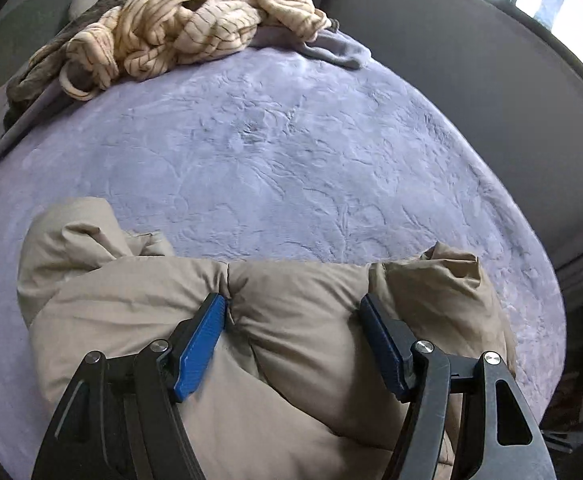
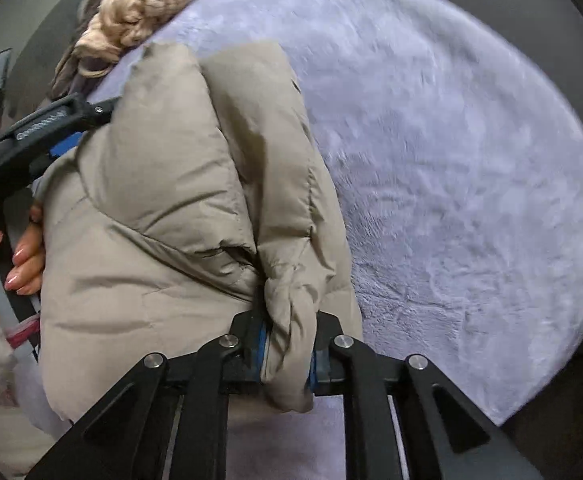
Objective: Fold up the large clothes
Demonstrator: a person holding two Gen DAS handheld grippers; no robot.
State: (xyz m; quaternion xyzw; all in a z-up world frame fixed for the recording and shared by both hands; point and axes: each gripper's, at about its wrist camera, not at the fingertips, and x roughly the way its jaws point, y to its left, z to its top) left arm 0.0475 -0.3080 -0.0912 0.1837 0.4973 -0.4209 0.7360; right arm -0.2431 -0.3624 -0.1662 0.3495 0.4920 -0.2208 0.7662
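A beige puffer jacket [image 1: 291, 320] lies bunched on the lavender bed cover [image 1: 291, 152]. My left gripper [image 1: 295, 312] is wide, its blue pads pressed into a thick fold of the jacket on both sides. In the right wrist view the jacket [image 2: 163, 208] hangs in front of the camera. My right gripper [image 2: 289, 348] is shut on a gathered fold of it. The left gripper [image 2: 47, 128] shows at the jacket's far left edge, held by a hand [image 2: 23, 256].
A cream striped garment [image 1: 183, 20] and a brown one [image 1: 35, 68] are piled at the bed's far end. A grey headboard or wall [image 1: 471, 60] runs along the right, with a window [image 1: 563, 8] behind it.
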